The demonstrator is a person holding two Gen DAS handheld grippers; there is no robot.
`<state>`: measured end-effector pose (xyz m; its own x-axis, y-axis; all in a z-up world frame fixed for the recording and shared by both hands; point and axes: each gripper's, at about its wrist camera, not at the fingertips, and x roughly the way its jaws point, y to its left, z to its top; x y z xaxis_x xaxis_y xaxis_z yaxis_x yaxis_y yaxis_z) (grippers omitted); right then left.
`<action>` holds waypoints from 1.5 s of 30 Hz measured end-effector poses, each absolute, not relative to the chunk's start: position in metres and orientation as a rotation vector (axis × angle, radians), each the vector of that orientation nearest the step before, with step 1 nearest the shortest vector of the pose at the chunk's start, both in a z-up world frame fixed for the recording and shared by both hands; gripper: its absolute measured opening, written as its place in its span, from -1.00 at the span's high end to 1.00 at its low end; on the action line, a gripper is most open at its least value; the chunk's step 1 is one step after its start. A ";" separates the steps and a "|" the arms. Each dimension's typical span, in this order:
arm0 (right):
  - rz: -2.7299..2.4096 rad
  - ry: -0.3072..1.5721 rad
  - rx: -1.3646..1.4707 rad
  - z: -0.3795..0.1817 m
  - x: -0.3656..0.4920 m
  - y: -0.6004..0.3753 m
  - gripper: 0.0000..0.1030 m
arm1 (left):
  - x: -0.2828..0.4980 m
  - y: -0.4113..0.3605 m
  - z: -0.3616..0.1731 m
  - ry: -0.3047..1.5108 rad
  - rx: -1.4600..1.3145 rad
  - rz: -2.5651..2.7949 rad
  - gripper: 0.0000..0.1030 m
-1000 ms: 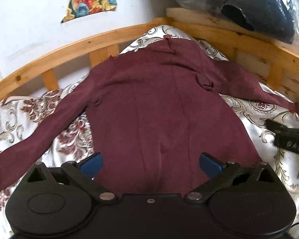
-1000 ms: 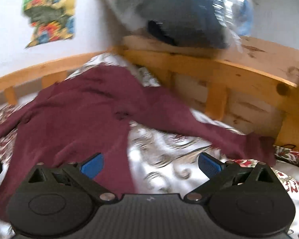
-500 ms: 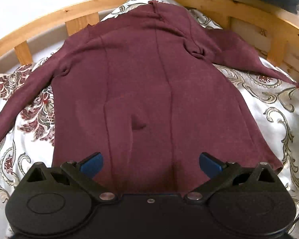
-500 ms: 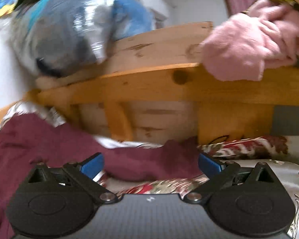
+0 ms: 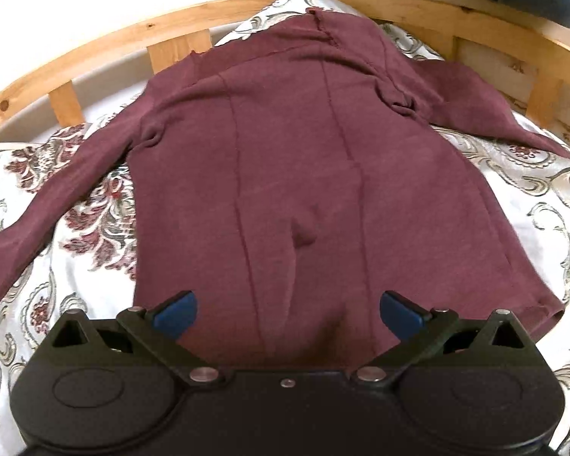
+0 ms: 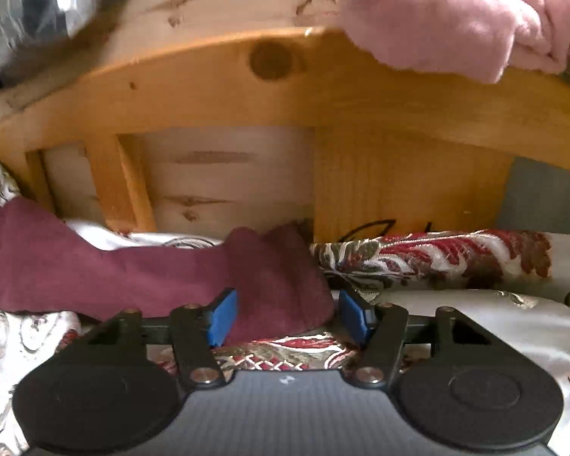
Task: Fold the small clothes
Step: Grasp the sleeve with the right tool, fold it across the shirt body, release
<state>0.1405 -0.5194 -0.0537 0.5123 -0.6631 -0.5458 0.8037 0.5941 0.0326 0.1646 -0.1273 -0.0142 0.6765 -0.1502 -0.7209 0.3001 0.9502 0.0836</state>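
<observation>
With our right claw (image 6: pixel 283 317) half-closed astride the maroon sweater's (image 5: pixel 304 174) sleeve cuff (image 6: pixel 281 285) by the wooden bed rail (image 6: pixel 285 87), our left claw (image 5: pixel 287 313) hangs wide apart over its hem, farther from that rail.

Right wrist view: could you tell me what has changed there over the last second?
The right gripper swung right to the maroon sweater's sleeve cuff, and its jaws have narrowed around it. The left gripper stays open over the hem; the sweater lies flat.

Wooden bed frame (image 5: pixel 178 38) against white wall (image 5: pixel 38 19).
</observation>
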 end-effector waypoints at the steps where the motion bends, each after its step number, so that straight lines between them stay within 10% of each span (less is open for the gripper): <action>1: -0.898 0.522 0.292 -0.055 0.142 -0.519 -0.25 | 0.164 -0.126 -0.015 0.790 0.199 -0.254 -0.99; 7: -0.894 0.487 0.301 -0.054 0.138 -0.520 0.82 | 0.162 -0.120 -0.021 0.811 0.208 -0.241 -0.99; 27: -0.175 0.048 -0.237 0.035 0.156 -0.316 0.87 | 0.182 -0.074 0.005 0.743 0.065 -0.117 -0.99; 45: 0.383 0.156 -0.428 -0.015 0.134 -0.206 0.87 | 0.192 -0.010 0.006 0.714 -0.138 0.113 -0.99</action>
